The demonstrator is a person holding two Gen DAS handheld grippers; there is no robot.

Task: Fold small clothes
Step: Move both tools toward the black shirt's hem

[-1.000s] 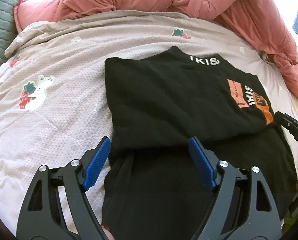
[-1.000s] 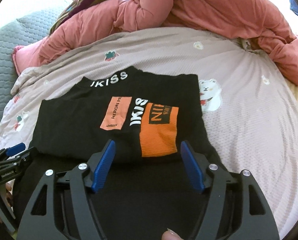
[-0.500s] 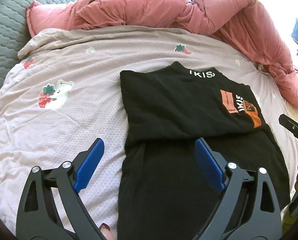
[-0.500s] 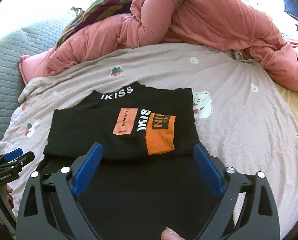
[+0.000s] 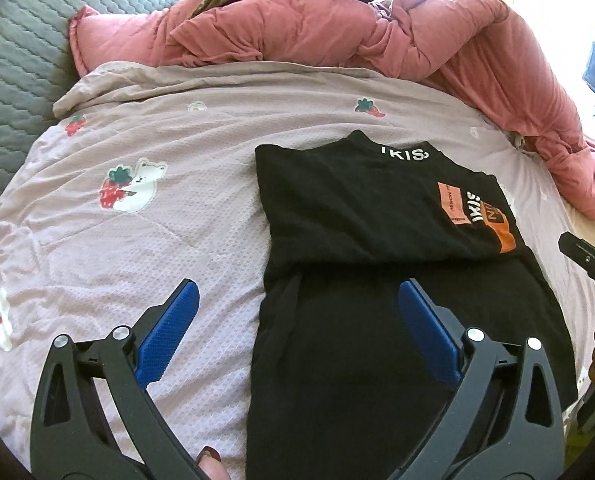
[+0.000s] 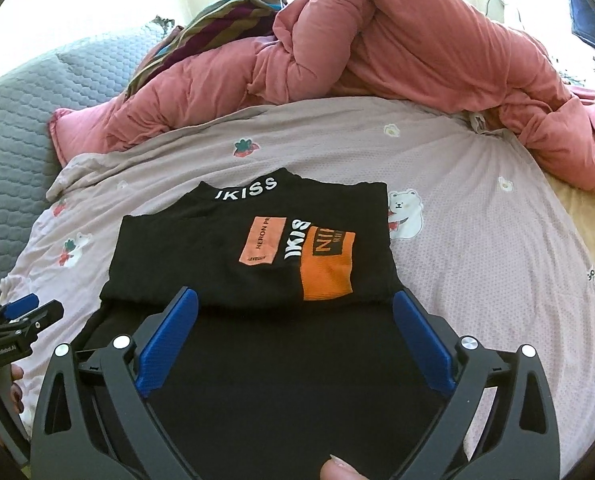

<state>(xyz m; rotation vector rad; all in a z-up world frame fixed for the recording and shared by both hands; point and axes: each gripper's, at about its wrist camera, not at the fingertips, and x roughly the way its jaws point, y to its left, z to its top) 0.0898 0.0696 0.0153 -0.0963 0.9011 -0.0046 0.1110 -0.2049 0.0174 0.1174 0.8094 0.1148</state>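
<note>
While the black cotton T-shirt with orange patches and white lettering (image 6: 257,248) lies partly folded on the pale pink bedsheet printed with bears and strawberries (image 5: 137,248), its upper half doubled over the lower and the collar pointing away from me, I hold both tongs just above its near end. Its long axis runs straight away from me toward the crumpled salmon-pink quilted duvet (image 6: 377,52) heaped at the far side of the bed. My left tongs (image 5: 297,320) straddle the shirt's left edge, one blue pad over the sheet and one over black cloth; my right tongs (image 6: 295,326) sit over the right part of the near half, just short of the fold line. Both are spreading to their widest, their pads touching nothing and no cloth between them. Neither hand seems clearly nearer; the near hem lies below both, so I judge the next fold would carry it forward over the printed half. I count one shirt, two tongs, one duvet, one striped multicoloured cloth (image 6: 225,16) behind the duvet, and one grey quilted cover (image 5: 13,60) at the left.
</note>
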